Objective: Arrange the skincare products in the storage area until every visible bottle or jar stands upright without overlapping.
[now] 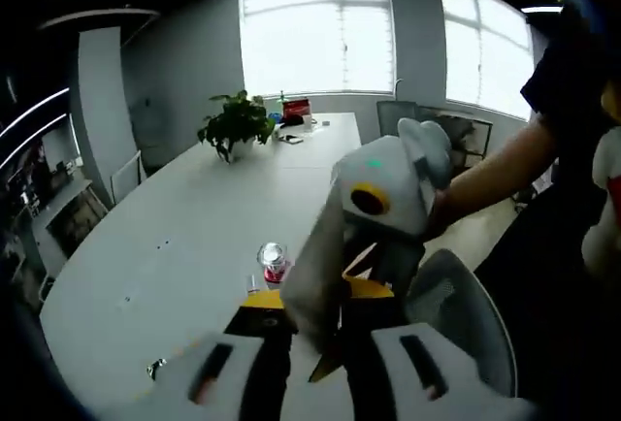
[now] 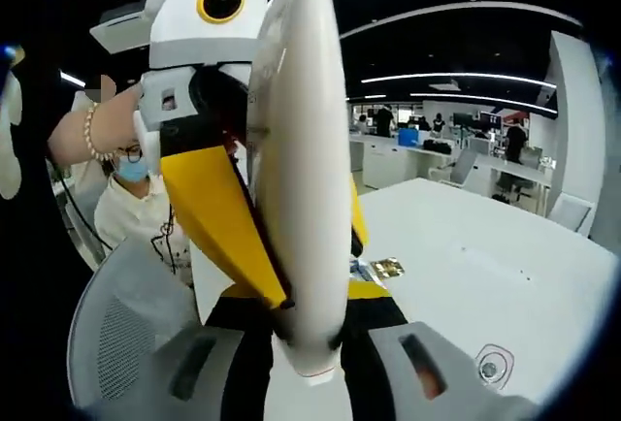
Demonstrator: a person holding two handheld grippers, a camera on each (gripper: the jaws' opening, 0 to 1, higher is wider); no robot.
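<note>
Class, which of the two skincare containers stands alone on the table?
The small silver-topped, red-labelled container, upright on the white table. The long white tube is up off the table instead.

Both grippers raised and facing each other. Right gripper (image 1: 330, 339) and left gripper (image 2: 291, 334) each clamp the same white tube (image 2: 303, 178).

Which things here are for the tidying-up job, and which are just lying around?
For the job:
white tube
small red and silver pot, probably

Just lying about:
potted plant
grey chair
shiny packet
</note>
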